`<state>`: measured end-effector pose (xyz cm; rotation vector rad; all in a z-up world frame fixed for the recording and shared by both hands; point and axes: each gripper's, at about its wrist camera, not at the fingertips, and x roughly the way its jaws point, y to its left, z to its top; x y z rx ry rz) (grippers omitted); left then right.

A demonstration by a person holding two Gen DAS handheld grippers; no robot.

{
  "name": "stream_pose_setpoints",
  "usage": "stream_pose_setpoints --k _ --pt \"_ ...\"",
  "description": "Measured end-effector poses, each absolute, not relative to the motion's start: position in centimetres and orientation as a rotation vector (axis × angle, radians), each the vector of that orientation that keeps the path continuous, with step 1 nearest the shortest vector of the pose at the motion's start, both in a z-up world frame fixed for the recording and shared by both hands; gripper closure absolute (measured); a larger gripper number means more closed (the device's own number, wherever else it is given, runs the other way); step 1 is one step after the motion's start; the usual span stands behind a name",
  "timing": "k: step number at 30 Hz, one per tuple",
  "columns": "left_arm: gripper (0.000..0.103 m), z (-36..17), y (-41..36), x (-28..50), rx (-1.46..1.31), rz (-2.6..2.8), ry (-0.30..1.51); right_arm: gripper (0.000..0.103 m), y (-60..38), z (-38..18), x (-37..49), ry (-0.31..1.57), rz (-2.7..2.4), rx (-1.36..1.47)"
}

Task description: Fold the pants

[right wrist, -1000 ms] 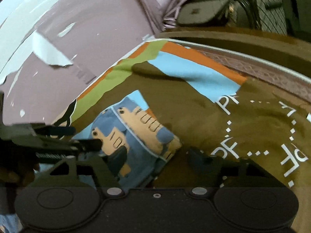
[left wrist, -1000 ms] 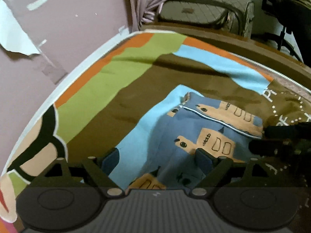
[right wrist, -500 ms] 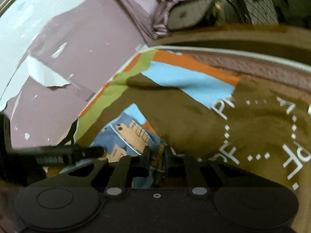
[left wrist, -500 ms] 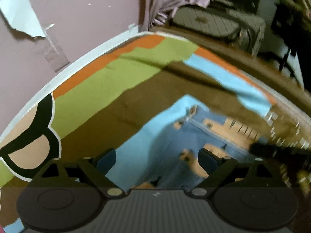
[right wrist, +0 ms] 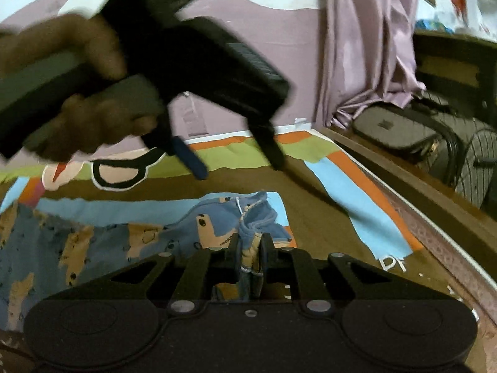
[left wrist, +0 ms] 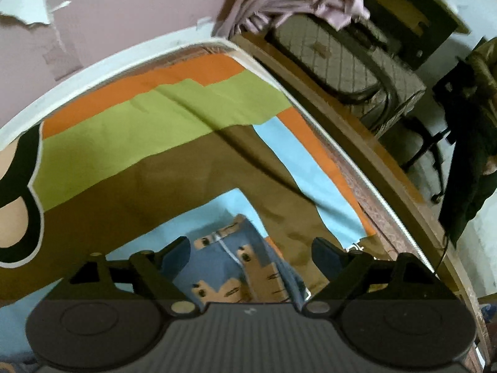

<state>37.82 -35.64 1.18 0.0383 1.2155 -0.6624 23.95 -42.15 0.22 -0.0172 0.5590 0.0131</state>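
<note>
The blue pants (right wrist: pixel 214 223) with tan animal prints lie on a colourful bedsheet (left wrist: pixel 139 192). My right gripper (right wrist: pixel 250 245) is shut on a bunched fold at the pants' right end, and the cloth rises into its pads. The rest of the pants spreads out to the left. In the left wrist view the same end of the pants (left wrist: pixel 223 267) shows low between the fingers of my left gripper (left wrist: pixel 250 248). Its jaws stand wide and are closing, and the pads touch no cloth. The right wrist view shows the left gripper (right wrist: pixel 236 163) hanging above the pants in a hand (right wrist: pixel 77 93).
The bed's wooden frame (left wrist: pixel 357 143) runs along the right side of the sheet. Beyond it sit a quilted grey bag (left wrist: pixel 341 59) and a dark chair. A mauve curtain (right wrist: pixel 366 46) hangs at the far corner. A peeling purple wall (left wrist: pixel 124 15) borders the bed.
My right gripper went from open to shut on the pants' edge and pulled it up. My left gripper lifted away from the pants, which now show smaller and lower in its view. Both views rolled.
</note>
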Motion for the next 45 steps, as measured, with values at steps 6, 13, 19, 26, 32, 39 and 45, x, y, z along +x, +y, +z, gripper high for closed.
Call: stream_pose_setpoints --k 6,13,19,26,32,39,45 --pt "0.028 -0.3 -39.4 37.3 0.187 -0.586 1.318 0.090 -41.2 0.1 23.8 0.555 0.032 -0.090" --pt "0.040 -1.1 -40.2 36.7 0.215 -0.557 1.376 0.090 -40.3 -0.2 23.6 0.556 0.058 -0.135" --pt "0.061 -0.9 -40.4 36.9 0.211 -0.544 1.379 0.090 -39.7 -0.3 23.6 0.556 0.073 -0.160" --pt "0.095 -0.9 -38.6 37.1 0.122 -0.555 1.366 0.090 -39.4 -0.1 23.4 0.547 0.081 -0.170" --pt "0.096 0.9 -33.4 36.7 -0.098 -0.600 1.309 0.090 -38.3 0.8 22.0 0.474 0.109 -0.201" --pt "0.096 2.6 -24.4 33.2 -0.287 -0.631 1.169 0.090 -34.5 2.2 18.9 0.354 0.219 -0.319" --pt "0.096 2.5 -17.2 29.7 -0.406 -0.603 1.082 0.090 -29.6 2.7 16.8 0.334 0.320 -0.426"
